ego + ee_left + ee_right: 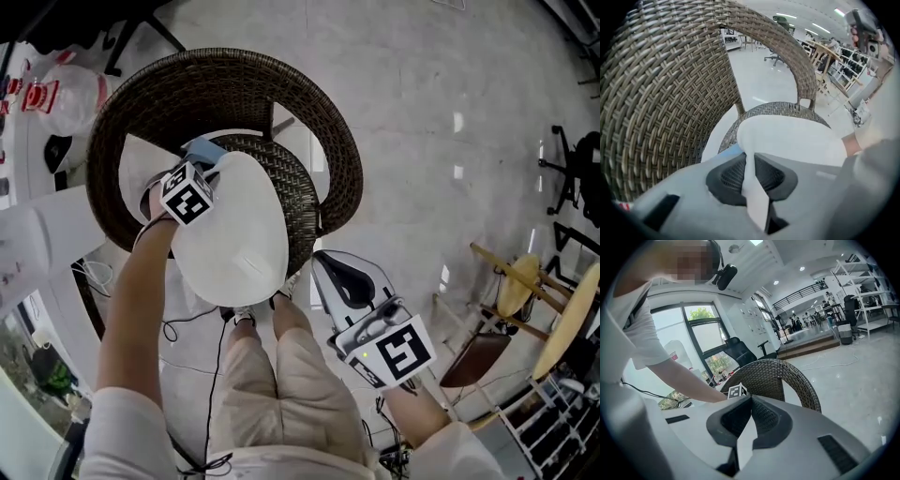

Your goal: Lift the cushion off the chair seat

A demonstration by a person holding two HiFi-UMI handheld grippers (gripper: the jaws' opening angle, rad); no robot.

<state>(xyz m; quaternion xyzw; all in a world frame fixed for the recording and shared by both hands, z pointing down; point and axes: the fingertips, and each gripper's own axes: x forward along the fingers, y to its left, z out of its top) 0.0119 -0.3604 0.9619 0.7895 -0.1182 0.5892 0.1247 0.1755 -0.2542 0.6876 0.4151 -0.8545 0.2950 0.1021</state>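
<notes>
Bright, even white light fills all three views. Ceiling strip lights (787, 15) glow high beyond the left claw (749, 161). Glare spots sit on the glossy floor (457, 122) up and right of the right claw (330, 267). The white cushion (234, 234) at the left claw looks nearly washed out. Fisheye distortion bends the wicker chair back (661, 93) left of that claw, both gripper views have black corners, and the claw bodies nearest the lens are soft.

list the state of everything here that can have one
left gripper: shut on the cushion's edge, pointing steeply down
right gripper: shut, nothing in it, held away from the chair
cushion: pinched at one edge, the rest lying over the seat
chair: upright, seat mostly covered by the cushion
</notes>
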